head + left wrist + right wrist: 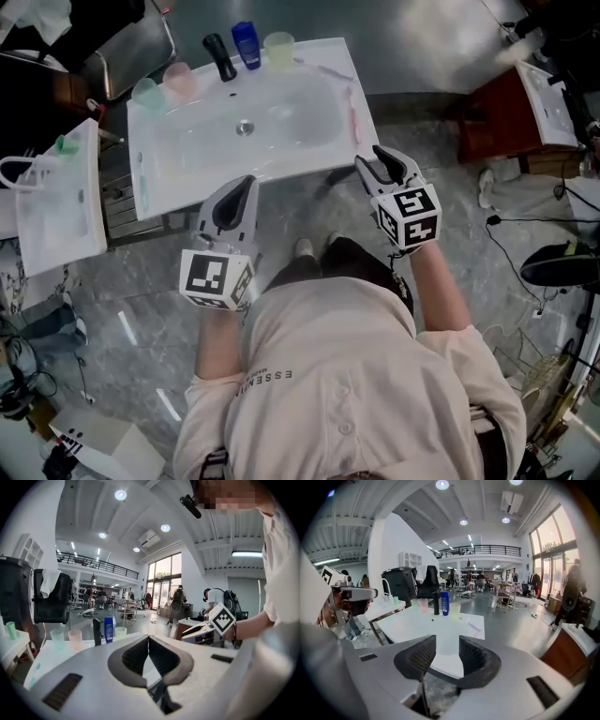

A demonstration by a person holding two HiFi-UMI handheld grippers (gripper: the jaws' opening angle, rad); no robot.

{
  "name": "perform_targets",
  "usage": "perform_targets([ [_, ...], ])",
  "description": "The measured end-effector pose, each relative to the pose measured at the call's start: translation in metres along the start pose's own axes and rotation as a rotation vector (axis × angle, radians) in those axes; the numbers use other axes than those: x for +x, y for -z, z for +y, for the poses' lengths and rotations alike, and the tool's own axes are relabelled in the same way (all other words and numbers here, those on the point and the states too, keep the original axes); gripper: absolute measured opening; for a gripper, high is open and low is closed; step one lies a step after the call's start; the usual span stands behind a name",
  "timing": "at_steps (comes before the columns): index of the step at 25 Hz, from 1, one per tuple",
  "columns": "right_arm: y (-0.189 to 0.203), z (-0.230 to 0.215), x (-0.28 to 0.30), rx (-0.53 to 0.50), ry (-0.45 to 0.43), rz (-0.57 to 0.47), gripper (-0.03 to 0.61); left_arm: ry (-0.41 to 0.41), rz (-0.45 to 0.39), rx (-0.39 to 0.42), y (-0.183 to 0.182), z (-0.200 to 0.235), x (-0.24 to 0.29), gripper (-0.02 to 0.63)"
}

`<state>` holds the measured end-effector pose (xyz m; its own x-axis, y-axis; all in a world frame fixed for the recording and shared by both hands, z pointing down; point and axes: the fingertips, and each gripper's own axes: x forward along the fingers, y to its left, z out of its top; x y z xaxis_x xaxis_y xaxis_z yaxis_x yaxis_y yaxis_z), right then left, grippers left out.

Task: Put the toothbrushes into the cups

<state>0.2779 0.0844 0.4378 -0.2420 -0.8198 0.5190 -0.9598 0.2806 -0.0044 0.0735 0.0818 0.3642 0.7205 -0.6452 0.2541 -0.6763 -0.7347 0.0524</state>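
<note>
A white washbasin counter (187, 178) stands ahead of me. At its back are a green cup (147, 92), a pink cup (178, 77) and a pale yellow cup (278, 47). A pink toothbrush (353, 117) lies along the right rim, a pale one (323, 67) near the yellow cup, and a green one (142, 183) on the left rim. My left gripper (244, 187) hovers at the counter's front edge, its tips together, holding nothing (148, 638). My right gripper (380, 161) hangs off the front right corner, open and empty (447, 639).
A black tap (219, 56) and a blue bottle (246, 43) stand between the cups. A second white basin (56, 202) with a green cup (66, 145) sits to the left, and a red-brown cabinet (506, 112) to the right. Cables (511, 253) trail on the grey floor.
</note>
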Motion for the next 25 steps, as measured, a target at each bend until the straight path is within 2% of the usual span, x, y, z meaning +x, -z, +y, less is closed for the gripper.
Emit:
perform_targets([
  [4, 0.015, -0.028, 0.036, 0.049, 0.021, 0.114, 0.163, 0.045, 0.028, -0.002, 0.002, 0.011, 0.042, 0.002],
  [8, 0.023, -0.056, 0.075, 0.101, 0.012, 0.182, 0.163, 0.048, 0.04, -0.005, 0.0, 0.032, 0.085, 0.003],
  [15, 0.051, -0.084, 0.138, 0.138, -0.031, 0.357, 0.163, 0.062, 0.138, -0.035, 0.012, 0.065, 0.155, 0.003],
  [18, 0.061, -0.094, 0.155, 0.141, -0.043, 0.419, 0.163, 0.064, 0.17, -0.063, 0.017, 0.071, 0.176, 0.003],
  [25, 0.076, -0.104, 0.182, 0.147, -0.037, 0.511, 0.163, 0.089, 0.204, -0.057, 0.02, 0.074, 0.206, 0.003],
])
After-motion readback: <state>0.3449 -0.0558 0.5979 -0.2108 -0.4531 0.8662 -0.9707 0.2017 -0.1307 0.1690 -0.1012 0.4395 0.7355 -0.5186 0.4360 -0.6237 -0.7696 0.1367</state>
